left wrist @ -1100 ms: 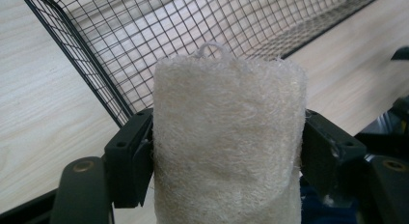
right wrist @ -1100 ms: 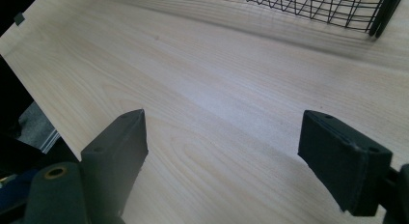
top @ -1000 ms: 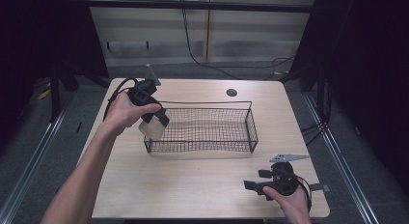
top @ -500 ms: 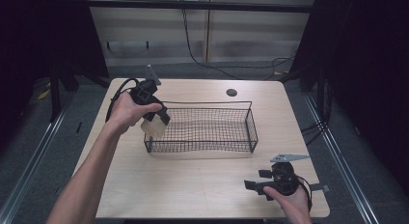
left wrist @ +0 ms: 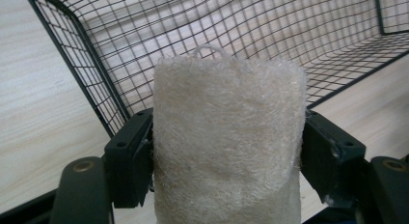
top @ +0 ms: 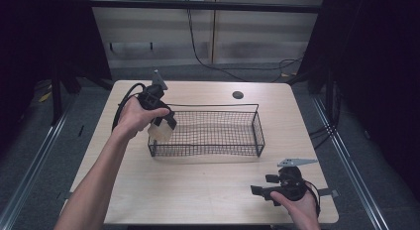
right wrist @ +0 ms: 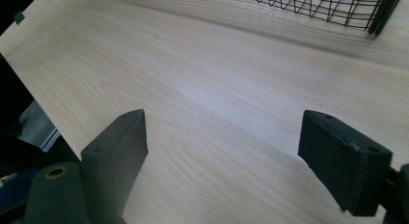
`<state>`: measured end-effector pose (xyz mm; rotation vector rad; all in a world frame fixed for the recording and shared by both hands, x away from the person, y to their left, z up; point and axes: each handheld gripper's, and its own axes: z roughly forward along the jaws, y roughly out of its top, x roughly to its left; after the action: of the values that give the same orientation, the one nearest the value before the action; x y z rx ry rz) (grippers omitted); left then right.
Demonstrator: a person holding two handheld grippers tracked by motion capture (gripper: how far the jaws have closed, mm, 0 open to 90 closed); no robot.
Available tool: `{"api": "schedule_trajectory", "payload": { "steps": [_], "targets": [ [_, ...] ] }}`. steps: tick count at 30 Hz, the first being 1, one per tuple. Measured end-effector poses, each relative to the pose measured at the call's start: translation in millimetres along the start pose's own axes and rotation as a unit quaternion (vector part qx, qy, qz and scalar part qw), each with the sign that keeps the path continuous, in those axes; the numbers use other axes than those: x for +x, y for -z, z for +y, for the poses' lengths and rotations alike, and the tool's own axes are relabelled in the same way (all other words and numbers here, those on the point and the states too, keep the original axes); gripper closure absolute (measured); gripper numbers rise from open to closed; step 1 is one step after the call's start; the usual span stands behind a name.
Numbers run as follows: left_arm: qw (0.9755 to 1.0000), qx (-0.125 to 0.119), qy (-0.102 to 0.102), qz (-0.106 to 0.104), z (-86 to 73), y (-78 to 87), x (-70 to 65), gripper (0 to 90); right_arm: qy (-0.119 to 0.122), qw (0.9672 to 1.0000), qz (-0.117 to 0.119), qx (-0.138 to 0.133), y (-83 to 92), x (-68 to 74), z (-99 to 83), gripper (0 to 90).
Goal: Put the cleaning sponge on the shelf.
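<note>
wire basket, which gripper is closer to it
Left. The left gripper holds a loofah pad at the wire basket's left end; the right gripper rests near the table's front edge.

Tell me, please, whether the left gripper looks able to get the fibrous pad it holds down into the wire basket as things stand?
Probably yes. The left gripper is clamped on the fibrous pad at the wire basket near its left end, and the basket's open top and mesh floor show nothing in the way.

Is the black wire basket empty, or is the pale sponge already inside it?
Empty so far. The black wire basket shows bare mesh; the pale fibrous sponge sits clamped in the left gripper at the basket's left end, above the rim.
</note>
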<state>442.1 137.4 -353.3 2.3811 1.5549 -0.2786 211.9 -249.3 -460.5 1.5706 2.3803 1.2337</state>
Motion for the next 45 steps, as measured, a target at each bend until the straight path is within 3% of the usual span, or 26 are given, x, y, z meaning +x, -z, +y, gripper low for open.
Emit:
{"api": "schedule_trajectory", "payload": {
  "steps": [10,16,20,23,26,29,32,40,45],
  "targets": [
    [0.9998,0.003,0.017,-0.002,1.9,-18.5,6.2,28.6,0.0,1.0,0.001,0.001,0.0,0.4,0.0,17.5],
    [0.9994,-0.002,0.032,0.01,4.0,-22.3,6.6,28.6,-0.001,1.0,0.0,0.0,0.0,-0.1,0.0,17.5],
    [0.9992,-0.002,0.04,0.006,5.6,-24.6,6.0,28.6,0.0,1.0,0.001,0.002,-0.1,0.4,0.1,17.5],
    [0.9988,0.0,0.045,0.021,7.2,-28.4,6.3,28.6,0.0,1.0,0.001,0.0,0.1,0.2,-0.1,17.5],
    [0.9989,0.005,0.044,0.016,8.5,-31.8,6.8,28.5,0.0,1.0,0.002,0.002,0.1,0.3,-0.1,17.6],
    [0.9983,0.003,0.053,0.022,9.9,-35.3,7.4,28.5,0.003,1.0,0.003,0.004,-0.5,1.2,-0.1,17.7],
    [0.9976,0.006,0.067,0.014,10.5,-40.6,10.5,28.5,0.006,1.0,0.004,0.006,-1.1,1.5,-0.1,17.8],
    [0.9969,0.016,0.071,0.031,9.5,-50.0,14.8,28.5,0.006,0.9999,0.005,0.007,-1.6,1.0,0.1,17.8],
    [0.9953,0.021,0.085,0.04,8.2,-55.5,16.2,28.5,0.005,1.0,0.005,0.007,-1.4,1.0,0.0,17.8]
  ]
}}
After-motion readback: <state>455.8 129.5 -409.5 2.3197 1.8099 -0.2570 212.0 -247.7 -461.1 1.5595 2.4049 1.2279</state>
